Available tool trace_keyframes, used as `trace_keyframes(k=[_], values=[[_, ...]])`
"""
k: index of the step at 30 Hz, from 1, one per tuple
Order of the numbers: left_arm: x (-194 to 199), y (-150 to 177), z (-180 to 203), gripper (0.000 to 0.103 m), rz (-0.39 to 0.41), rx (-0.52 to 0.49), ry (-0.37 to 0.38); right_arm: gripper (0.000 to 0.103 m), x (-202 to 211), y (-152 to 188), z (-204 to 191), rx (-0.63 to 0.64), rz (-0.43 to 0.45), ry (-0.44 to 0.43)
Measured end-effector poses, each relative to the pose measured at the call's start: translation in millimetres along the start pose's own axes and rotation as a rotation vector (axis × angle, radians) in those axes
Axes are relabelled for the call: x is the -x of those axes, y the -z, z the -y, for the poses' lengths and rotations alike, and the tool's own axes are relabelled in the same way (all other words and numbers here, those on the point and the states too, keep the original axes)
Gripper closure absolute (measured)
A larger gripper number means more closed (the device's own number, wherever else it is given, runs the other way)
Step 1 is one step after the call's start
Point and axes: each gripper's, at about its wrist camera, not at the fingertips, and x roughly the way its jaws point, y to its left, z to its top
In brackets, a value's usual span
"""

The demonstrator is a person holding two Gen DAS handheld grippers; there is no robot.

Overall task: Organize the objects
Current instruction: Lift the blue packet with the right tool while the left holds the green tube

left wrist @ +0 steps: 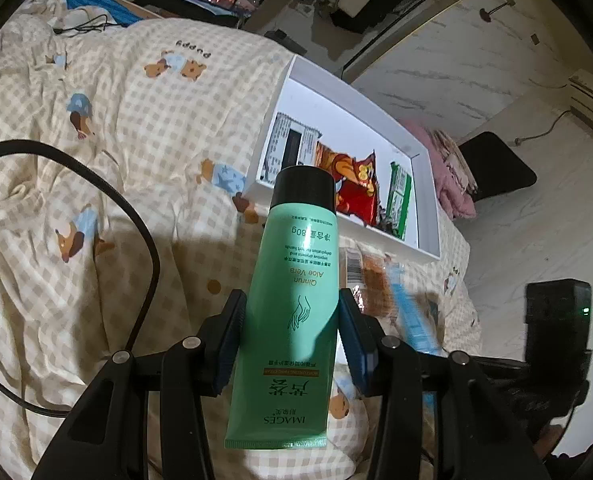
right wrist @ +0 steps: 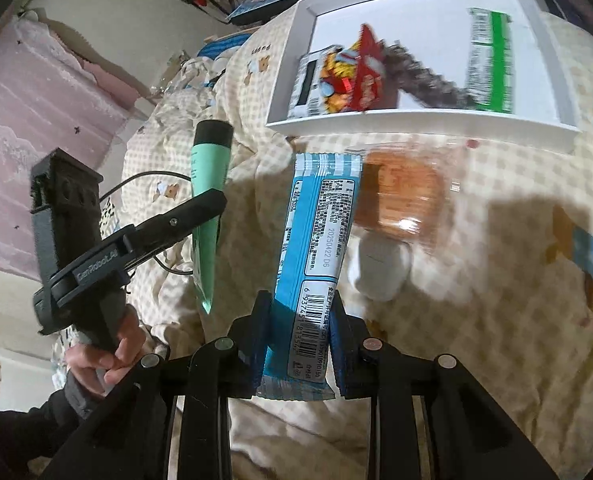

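Gripping the green tube [left wrist: 292, 300], the left tool [left wrist: 292, 328] holds firm — the right tool [right wrist: 298, 340] clamps a blue packet [right wrist: 316, 248] above the bed [left wrist: 96, 160].

The left gripper [left wrist: 292, 328] is black with blue pads and round silver screws; so is the right gripper [right wrist: 300, 340]; a dark sleeve [right wrist: 36, 420] covers the person's wrist.

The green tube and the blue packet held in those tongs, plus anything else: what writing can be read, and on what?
"IMAGES", "Qinrun Aloe Vera", "80g": green tube
"20250422 D6": blue packet; its barcode digits are only partly readable
"puppy": bedspread
"GenRobot.AI": left tongs
Chinese lines on tube and packet, and the packets in the white tray: too small or blurred.
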Motion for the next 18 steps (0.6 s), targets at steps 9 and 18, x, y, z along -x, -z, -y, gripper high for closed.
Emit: trace_keyframes(k=[9,18], values=[[-8.7,6.6,10.0,0.054,-0.046,-0.04,-0.01,0.075,23.5,15.8,33.7,0.032,0.0,0.24],[-13.9,8.7,10.2,0.054,-0.069,-0.042,-0.018,0.074,2.0,27.6,43.3,0.099,0.005,0.466]])
